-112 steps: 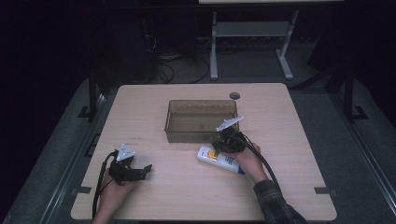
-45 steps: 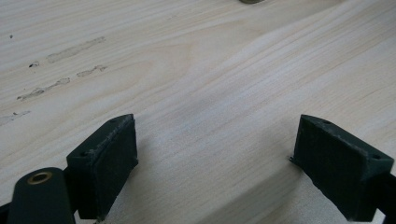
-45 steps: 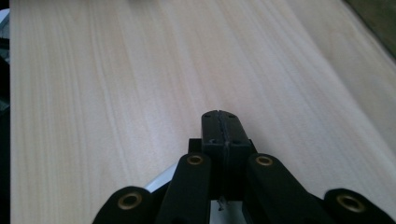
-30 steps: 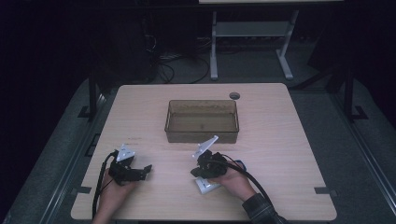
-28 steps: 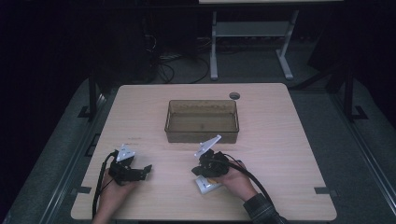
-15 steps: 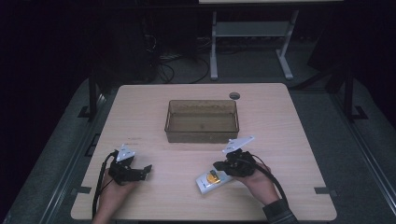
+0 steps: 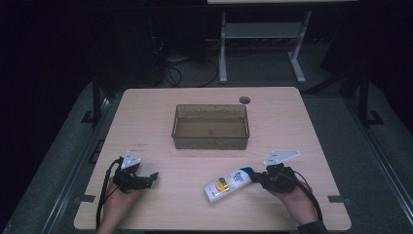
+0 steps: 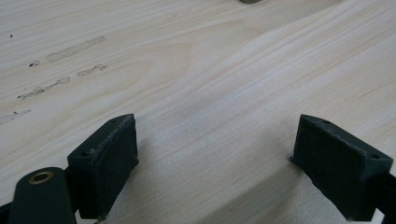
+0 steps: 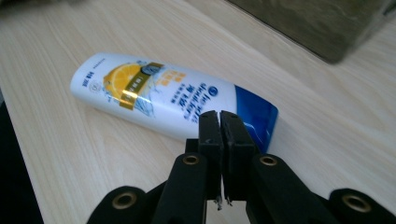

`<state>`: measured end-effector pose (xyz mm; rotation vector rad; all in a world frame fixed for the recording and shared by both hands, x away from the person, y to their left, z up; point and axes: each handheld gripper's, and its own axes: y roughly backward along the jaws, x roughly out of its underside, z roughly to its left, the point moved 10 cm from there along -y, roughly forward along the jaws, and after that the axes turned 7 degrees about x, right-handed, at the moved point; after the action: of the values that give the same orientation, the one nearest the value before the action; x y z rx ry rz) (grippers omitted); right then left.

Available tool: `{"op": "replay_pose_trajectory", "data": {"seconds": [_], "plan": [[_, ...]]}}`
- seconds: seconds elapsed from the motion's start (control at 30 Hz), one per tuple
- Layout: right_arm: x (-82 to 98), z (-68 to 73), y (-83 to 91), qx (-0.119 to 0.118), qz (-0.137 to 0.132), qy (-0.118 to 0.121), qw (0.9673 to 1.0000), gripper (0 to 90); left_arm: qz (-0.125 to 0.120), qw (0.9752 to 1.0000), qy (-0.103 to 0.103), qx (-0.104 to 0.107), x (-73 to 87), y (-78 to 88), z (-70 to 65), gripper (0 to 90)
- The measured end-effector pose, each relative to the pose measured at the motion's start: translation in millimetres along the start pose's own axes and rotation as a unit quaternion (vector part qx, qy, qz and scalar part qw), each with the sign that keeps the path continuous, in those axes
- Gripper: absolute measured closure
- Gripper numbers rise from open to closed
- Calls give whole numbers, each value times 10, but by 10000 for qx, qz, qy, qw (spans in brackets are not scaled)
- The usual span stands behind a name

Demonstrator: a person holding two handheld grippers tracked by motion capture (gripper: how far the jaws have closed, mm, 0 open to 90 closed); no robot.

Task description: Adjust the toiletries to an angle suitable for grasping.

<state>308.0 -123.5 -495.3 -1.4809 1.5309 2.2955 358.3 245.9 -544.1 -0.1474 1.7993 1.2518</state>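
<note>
I see the bin (image 7: 210,126) sitting a little past the middle of the table (image 7: 146,107), a clear brownish box with its long side running 9 to 3 in the high view. Nothing lies in it — I see only its bare floor through the walls. A corner of it shows at 1 o'clock in the right gripper view (image 9: 322,28).

The bottle (image 7: 229,184) lies flat on the table at about 5 o'clock from the bin and well apart from it, near my front edge. It is white with a yellow-orange label and a blue cap. In the high view its long axis runs from roughly 8 to 2 o'clock: the cap end points toward 2, the flat white base toward 8. In the right gripper view the bottle (image 9: 173,102) lies across the frame, cap at 3 o'clock.

My right gripper (image 7: 260,177) sits just off the cap end, at 3 o'clock from the bottle. Its jaws are pressed together with nothing between them, and in the right gripper (image 9: 220,122) view their tips overlap the cap end; I cannot tell whether they touch it.

My left gripper (image 7: 152,177) rests at the table's 7 o'clock corner, well apart from the bottle. In its own view the left gripper (image 8: 215,149) stands wide — bare wood between the pads.
</note>
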Motion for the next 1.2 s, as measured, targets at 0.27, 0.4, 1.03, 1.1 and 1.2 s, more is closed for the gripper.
{"op": "replay_pose_trajectory", "data": {"seconds": [0.27,0.4,1.03,1.1,1.2], "plan": [[200,-108,110,142,39,-227,9996,871,0,10000,-3,-2,0,0,0,124],[271,-131,101,174,126,-288,9994,872,-1,10000,-2,-2,0,0,0,124],[261,-192,-244,186,464,-231,9985,886,-1,10000,-1,-2,0,0,0,124],[225,-205,-269,203,445,-237,9985,890,-1,10000,0,0,0,0,0,124],[185,-221,-295,213,426,-199,9987,894,-1,10000,-2,-1,0,0,0,124]]}}
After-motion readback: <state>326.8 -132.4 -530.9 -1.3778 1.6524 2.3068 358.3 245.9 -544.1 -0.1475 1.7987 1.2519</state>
